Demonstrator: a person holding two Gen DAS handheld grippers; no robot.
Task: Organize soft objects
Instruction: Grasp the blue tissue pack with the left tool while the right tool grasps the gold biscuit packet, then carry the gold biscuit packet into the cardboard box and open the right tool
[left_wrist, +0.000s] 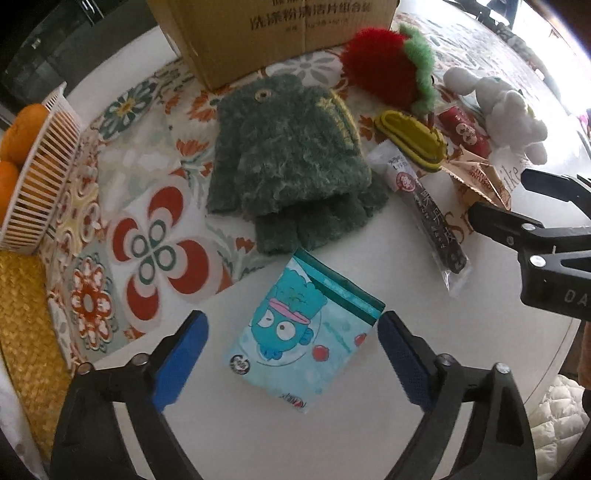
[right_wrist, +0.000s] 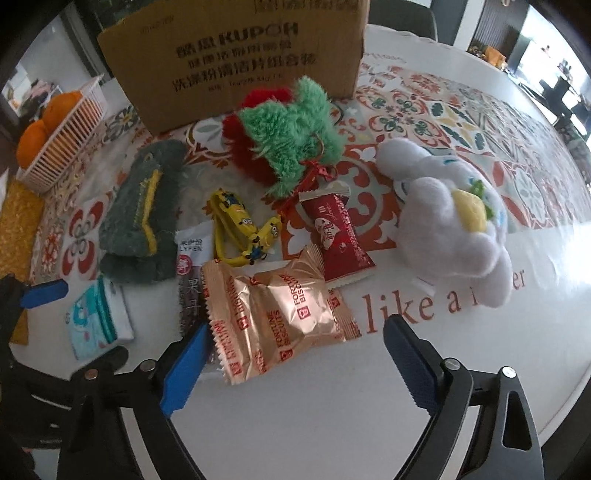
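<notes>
A fuzzy dark green mitten (left_wrist: 291, 162) (right_wrist: 142, 218) lies mid-table. A red and green strawberry plush (left_wrist: 391, 70) (right_wrist: 288, 133) lies in front of a cardboard box (left_wrist: 273, 33) (right_wrist: 236, 62). A white plush rabbit (left_wrist: 506, 110) (right_wrist: 447, 225) lies to the right. My left gripper (left_wrist: 291, 358) is open, low over a blue cartoon tissue pack (left_wrist: 299, 339) (right_wrist: 96, 317). My right gripper (right_wrist: 295, 369) is open and empty, just behind a gold fortune biscuit packet (right_wrist: 273, 314); it also shows in the left wrist view (left_wrist: 495, 201).
A yellow minion hair clip (right_wrist: 243, 232) (left_wrist: 410, 140), a red snack packet (right_wrist: 340, 240), and a dark fruit strip packet (left_wrist: 428, 214) lie between the soft things. A white basket (left_wrist: 40, 173) (right_wrist: 66, 140) of oranges stands at the left, by a woven yellow mat (left_wrist: 26, 332).
</notes>
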